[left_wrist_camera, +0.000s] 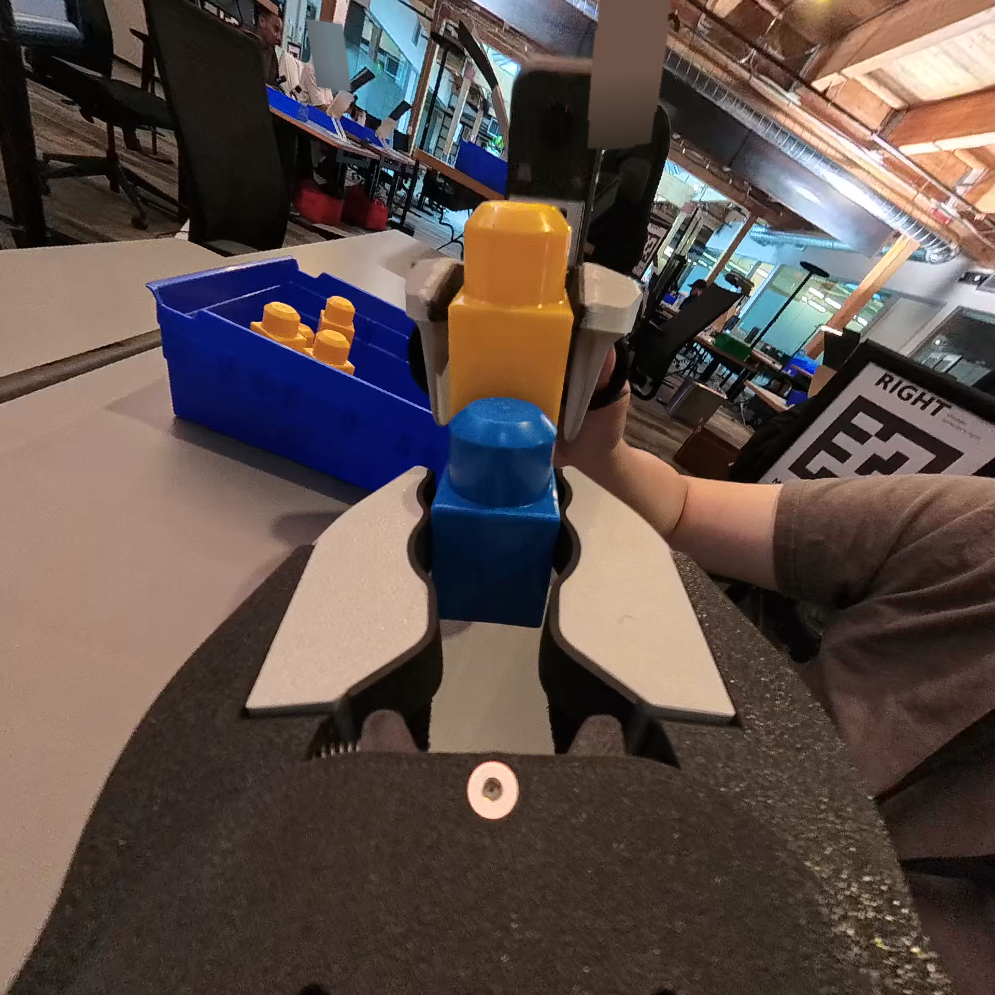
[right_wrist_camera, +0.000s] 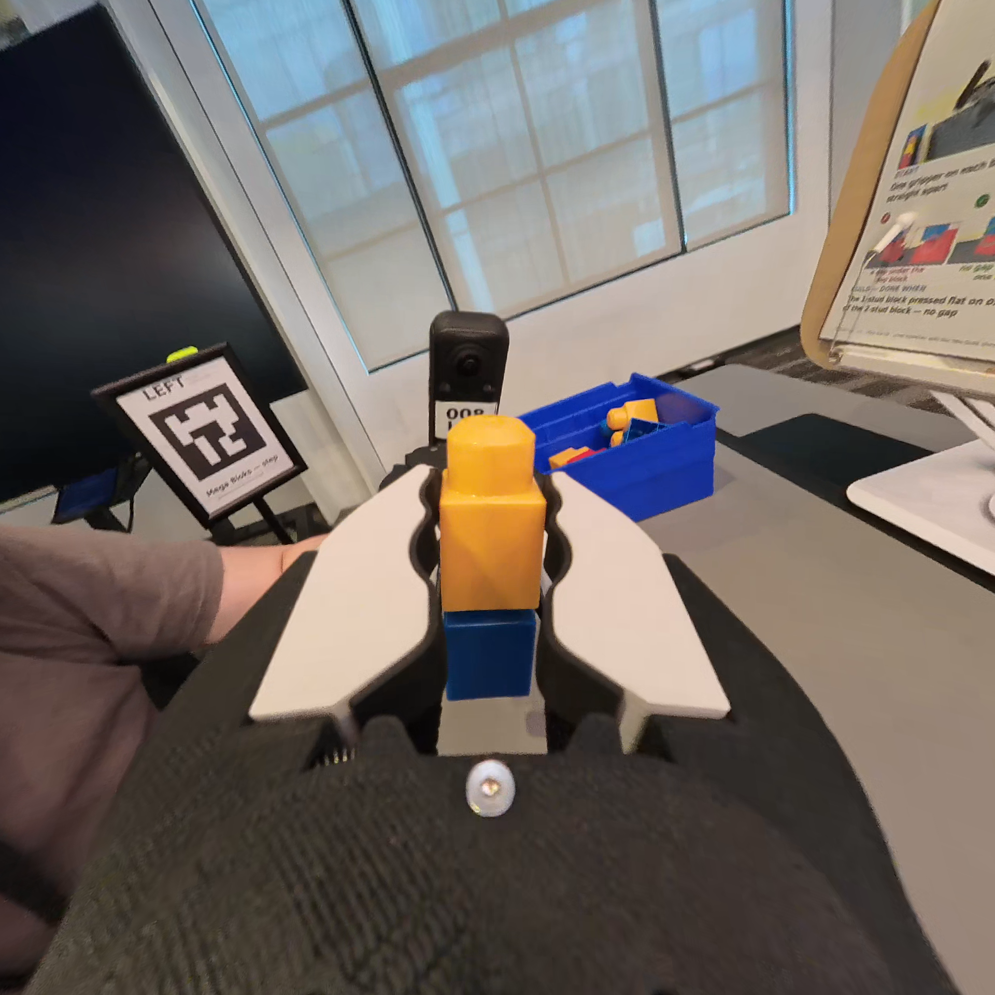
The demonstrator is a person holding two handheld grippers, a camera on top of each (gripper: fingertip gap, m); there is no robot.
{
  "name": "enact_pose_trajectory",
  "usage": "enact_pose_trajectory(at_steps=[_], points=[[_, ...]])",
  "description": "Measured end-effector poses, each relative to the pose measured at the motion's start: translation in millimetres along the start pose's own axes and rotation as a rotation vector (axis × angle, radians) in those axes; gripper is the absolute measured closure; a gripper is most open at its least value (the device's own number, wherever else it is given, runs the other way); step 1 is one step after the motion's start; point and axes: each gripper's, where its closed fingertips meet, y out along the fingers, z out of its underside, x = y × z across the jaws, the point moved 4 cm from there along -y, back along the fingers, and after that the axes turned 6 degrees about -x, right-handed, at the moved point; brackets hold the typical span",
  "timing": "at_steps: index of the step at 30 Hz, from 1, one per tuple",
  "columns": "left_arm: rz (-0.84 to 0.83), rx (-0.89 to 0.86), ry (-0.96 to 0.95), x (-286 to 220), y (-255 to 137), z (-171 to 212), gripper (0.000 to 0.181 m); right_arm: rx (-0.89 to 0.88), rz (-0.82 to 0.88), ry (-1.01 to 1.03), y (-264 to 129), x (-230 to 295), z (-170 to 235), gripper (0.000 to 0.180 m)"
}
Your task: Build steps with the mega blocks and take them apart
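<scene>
So we've got one block per tool here. Our left tool [left_wrist_camera: 492, 500] is clamped on the blue block [left_wrist_camera: 492, 544], and our right tool [right_wrist_camera: 490, 525] is squeezing the yellow block [right_wrist_camera: 490, 538]. In the right wrist view yellow sits directly over blue, above the counter [left_wrist_camera: 97, 538]. Gripping each separately lets us press or pull them straight. Whether they're fully seated, we can't tell. Spare blocks wait in the blue bin [left_wrist_camera: 280, 387] nearby.

A grey table [left_wrist_camera: 81, 511] carries a blue bin [left_wrist_camera: 280, 387] of yellow blocks [left_wrist_camera: 307, 331].
</scene>
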Motion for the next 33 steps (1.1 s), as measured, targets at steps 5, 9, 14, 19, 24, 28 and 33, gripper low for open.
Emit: enact_pose_trajectory(at_steps=[5,9,14,19,24,28,33], points=[[-0.01,-0.017,-0.018,5,-5,-3,0.14,-0.071,0.005,0.026,0,-6,5,0.143],[-0.002,-0.012,0.005,2,-5,-7,0.139,-0.07,-0.041,0.03,1,-4,3,0.143],[-0.016,-0.067,0.017,3,-16,-21,0.14,0.034,-0.094,0.068,1,-4,8,0.13],[0.004,-0.097,0.0,3,-20,-26,0.14,0.169,-0.146,0.121,3,-6,26,0.143],[0.022,-0.089,-0.021,2,-19,-25,0.135,0.137,-0.129,0.075,4,-4,22,0.145],[-0.028,-0.002,0.014,8,-13,-13,0.133,0.109,-0.116,0.096,3,-8,22,0.145],[-0.001,-0.017,-0.003,9,-12,-10,0.14,0.139,-0.124,0.078,3,-8,25,0.145]])
